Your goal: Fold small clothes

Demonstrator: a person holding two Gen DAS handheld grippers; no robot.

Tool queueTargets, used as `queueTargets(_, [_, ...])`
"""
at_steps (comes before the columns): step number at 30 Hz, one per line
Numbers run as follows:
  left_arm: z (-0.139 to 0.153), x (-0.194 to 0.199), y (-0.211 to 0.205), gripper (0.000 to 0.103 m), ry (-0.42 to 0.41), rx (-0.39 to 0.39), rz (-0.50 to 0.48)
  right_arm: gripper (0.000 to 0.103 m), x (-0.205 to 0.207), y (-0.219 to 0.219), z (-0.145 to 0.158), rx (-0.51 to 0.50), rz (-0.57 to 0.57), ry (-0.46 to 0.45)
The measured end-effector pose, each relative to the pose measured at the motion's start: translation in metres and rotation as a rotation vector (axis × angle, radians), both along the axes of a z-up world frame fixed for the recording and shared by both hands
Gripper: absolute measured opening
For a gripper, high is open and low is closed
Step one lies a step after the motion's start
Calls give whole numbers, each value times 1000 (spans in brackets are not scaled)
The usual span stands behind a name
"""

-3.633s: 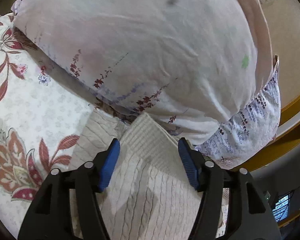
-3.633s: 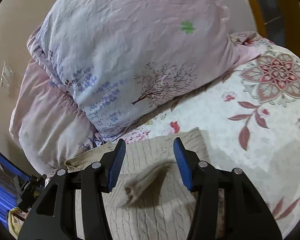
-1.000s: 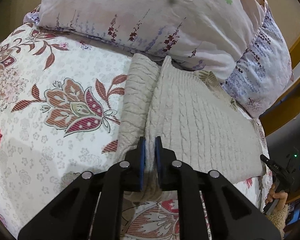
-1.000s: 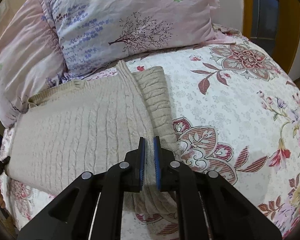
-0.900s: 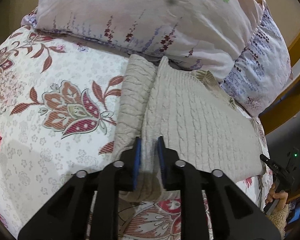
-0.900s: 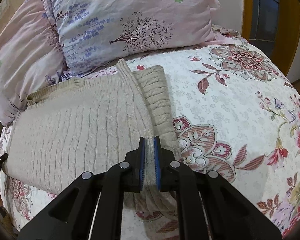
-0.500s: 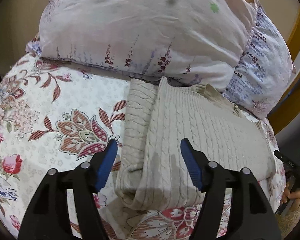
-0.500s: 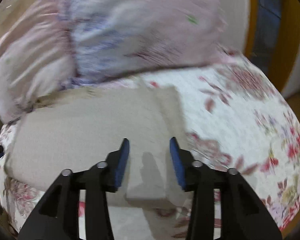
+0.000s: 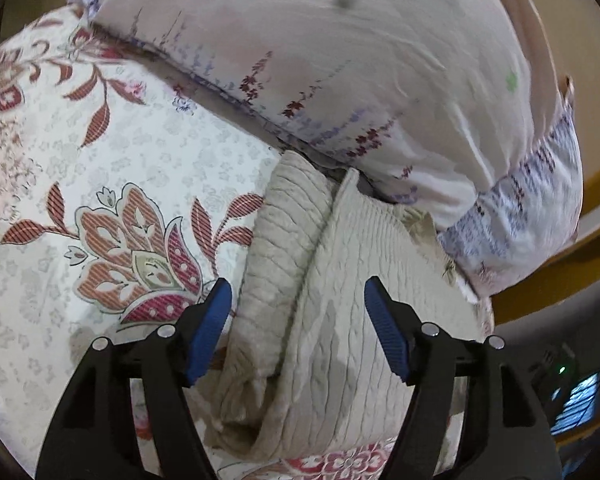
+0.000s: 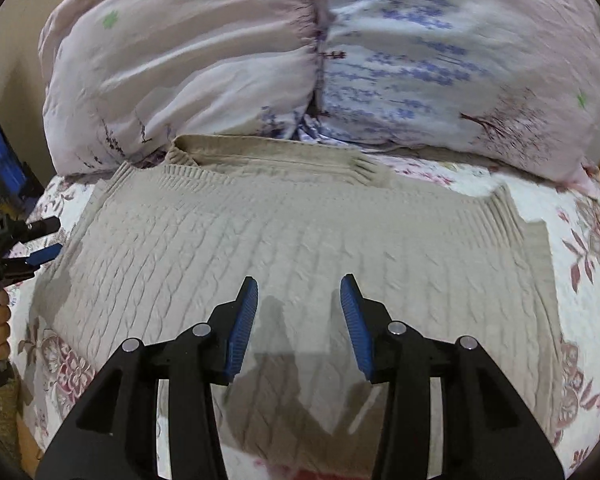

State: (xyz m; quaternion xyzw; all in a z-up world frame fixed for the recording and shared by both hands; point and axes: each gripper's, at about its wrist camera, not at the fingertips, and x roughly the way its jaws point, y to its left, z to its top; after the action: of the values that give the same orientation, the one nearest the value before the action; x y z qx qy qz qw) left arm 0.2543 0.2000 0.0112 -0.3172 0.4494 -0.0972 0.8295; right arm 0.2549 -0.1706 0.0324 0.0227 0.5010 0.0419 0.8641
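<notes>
My left gripper (image 9: 298, 328) and right gripper (image 10: 296, 322) both gape empty over the sweater (image 10: 300, 248), whose long axis runs left-right; right sits central.

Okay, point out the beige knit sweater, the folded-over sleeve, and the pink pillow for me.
beige knit sweater (image 10: 300, 240): right wrist view, middle of the cable-knit body.
folded-over sleeve (image 9: 280, 232): left wrist view, middle of the sleeve lying along the sweater's left edge.
pink pillow (image 9: 360, 60): left wrist view, plain centre of the pillow.
</notes>
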Motion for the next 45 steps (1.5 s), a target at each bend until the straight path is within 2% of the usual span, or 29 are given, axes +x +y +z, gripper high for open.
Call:
queueTargets(2, [-5, 5, 2, 69, 17, -31, 9, 54, 3, 3, -4, -15, 4, 4])
queueTargets(4, [-10, 10, 3, 69, 23, -69, 17, 59, 6, 6, -18, -38, 11, 64])
queueTargets(8, [-13, 15, 4, 69, 25, -114, 25, 60, 3, 12, -16, -92, 39, 12])
queueTargets(15, [-18, 20, 1, 68, 26, -186, 32, 61, 12, 7, -13, -68, 45, 18])
queueTargets(21, [-23, 21, -4, 57, 40, -242, 20, 61, 11, 7, -14, -60, 45, 17])
queueTargets(26, [-24, 22, -11, 50, 45, -240, 5, 61, 10, 7, -13, -59, 43, 16])
queueTargets(29, [-23, 21, -15, 38, 55, -204, 0, 61, 10, 7, -13, -59, 44, 15])
queueTargets(30, [-23, 22, -17, 29, 59, -192, -3, 61, 10, 7, -13, -58, 44, 15])
queueTargets(31, [-23, 21, -19, 26, 60, -185, -5, 61, 10, 7, -13, -58, 45, 15])
queueTargets(34, [-15, 20, -22, 20, 37, -194, -10, 61, 10, 7, -13, -58, 44, 16])
queueTargets(39, [23, 15, -40, 17, -74, -238, -64, 61, 10, 8, -12, -57, 42, 15])
queueTargets(45, [63, 18, -81, 16, -177, -340, -148, 61, 10, 6, -11, -45, 52, 20])
